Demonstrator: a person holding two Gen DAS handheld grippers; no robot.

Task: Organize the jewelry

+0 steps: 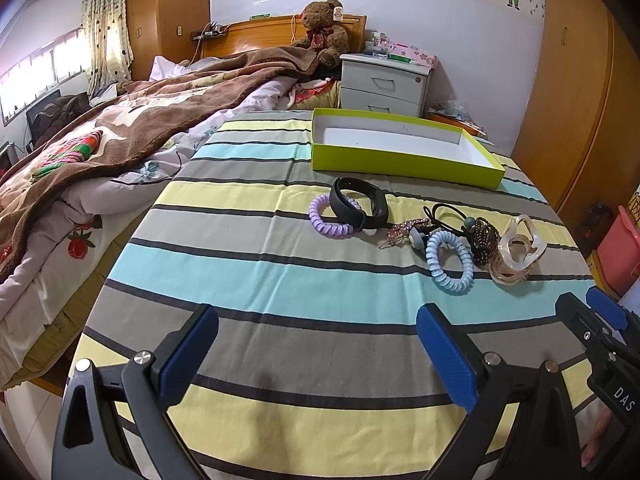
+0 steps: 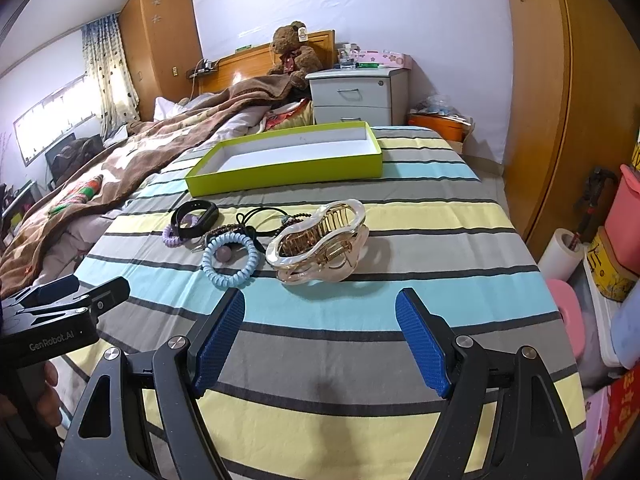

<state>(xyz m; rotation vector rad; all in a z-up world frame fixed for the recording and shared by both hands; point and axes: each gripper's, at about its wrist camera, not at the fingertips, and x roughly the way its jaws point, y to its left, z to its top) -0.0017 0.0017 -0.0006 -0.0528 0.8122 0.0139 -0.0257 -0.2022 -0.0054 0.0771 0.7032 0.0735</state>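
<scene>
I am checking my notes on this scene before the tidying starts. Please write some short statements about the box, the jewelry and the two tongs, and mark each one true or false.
1. The green box already holds the hair claw. False: the box has nothing in it; the clear hair claw lies on the striped sheet.
2. Both the left tongs and the right tongs are open and hold nothing. True.
3. The black wristband rests partly on the purple coil tie. True.
4. The blue coil tie lies inside the box. False: it lies on the sheet, beside the hair claw.
5. A teddy bear sits at the headboard. True.
</scene>
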